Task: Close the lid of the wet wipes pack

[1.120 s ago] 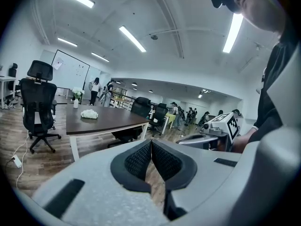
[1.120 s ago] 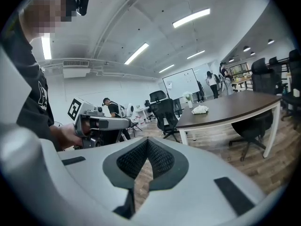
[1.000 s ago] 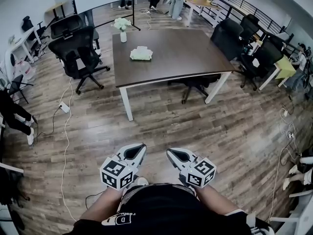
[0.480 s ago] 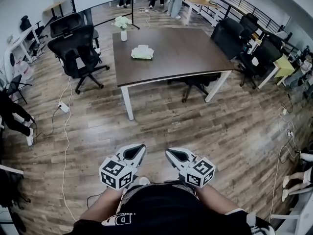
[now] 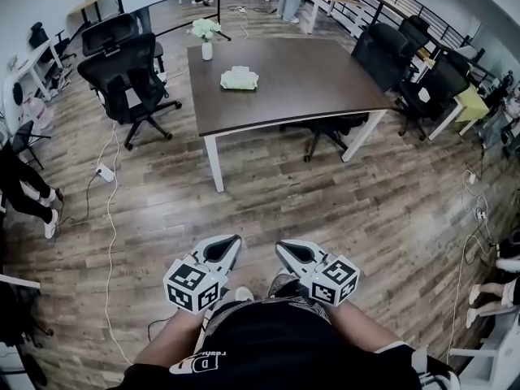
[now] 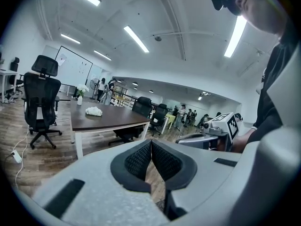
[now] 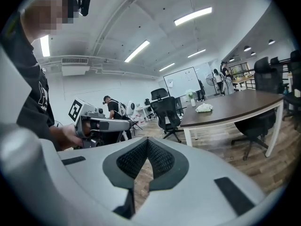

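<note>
The wet wipes pack (image 5: 239,79) is a pale green packet lying on the dark brown table (image 5: 309,84), toward its far left part. It shows small in the left gripper view (image 6: 94,111) and the right gripper view (image 7: 204,108). Whether its lid is up cannot be told at this distance. My left gripper (image 5: 228,244) and right gripper (image 5: 285,248) are held close to my body over the wooden floor, far short of the table. Both are shut with nothing between the jaws.
A white vase of flowers (image 5: 206,34) stands at the table's far left corner. Black office chairs (image 5: 128,71) sit left of the table, others (image 5: 390,51) to its right. A white cable (image 5: 110,218) runs across the floor at left. People stand at the far end of the room.
The view has crept forward, so the table sits slightly nearer and a little higher in the frame. Both grippers stay shut in the same place by my body.
</note>
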A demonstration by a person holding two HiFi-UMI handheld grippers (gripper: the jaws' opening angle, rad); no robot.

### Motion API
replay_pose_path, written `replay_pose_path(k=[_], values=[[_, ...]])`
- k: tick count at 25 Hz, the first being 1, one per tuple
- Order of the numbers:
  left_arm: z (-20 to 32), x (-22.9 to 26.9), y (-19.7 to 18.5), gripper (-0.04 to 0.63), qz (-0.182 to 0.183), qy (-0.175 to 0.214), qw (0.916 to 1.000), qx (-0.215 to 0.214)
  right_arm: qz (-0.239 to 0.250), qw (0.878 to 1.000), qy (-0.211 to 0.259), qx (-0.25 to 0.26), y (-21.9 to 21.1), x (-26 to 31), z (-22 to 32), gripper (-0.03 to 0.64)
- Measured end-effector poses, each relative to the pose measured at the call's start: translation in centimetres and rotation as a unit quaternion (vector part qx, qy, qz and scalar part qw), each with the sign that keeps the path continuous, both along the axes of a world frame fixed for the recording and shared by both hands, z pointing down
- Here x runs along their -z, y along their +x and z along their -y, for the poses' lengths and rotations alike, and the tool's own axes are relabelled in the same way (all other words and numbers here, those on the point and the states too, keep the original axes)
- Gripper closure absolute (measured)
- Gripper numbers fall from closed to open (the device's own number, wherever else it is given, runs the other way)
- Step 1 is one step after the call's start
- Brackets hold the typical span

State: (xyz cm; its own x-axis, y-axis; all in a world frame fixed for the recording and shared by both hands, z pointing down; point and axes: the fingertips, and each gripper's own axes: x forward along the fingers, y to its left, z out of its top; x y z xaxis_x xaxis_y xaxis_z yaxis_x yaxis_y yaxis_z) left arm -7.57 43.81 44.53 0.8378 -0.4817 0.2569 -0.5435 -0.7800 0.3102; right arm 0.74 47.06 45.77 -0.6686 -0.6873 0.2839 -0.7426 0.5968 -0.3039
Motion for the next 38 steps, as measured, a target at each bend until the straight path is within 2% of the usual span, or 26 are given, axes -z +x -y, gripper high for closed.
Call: replay_pose_path(k=[8,18,38], values=[[1.2,-0.8,0.0,0.576,-0.009,-0.017,0.9998,0.004,0.007,1.000,-0.007,0.000,-0.1,-0.6,1.8,0.612],[6.0,-0.6,-0.1,0.576,0.007,-0.015,0.9996,0.022,0.028,1.000,-0.004,0.002,0.1,-0.5,7.8,0.612],[17.6,-0.4,4.0,0.576,0.023,-0.020,0.9992,0.026,0.039,0.999,-0.015,0.018,3.4,-0.7,19.9,0.612]])
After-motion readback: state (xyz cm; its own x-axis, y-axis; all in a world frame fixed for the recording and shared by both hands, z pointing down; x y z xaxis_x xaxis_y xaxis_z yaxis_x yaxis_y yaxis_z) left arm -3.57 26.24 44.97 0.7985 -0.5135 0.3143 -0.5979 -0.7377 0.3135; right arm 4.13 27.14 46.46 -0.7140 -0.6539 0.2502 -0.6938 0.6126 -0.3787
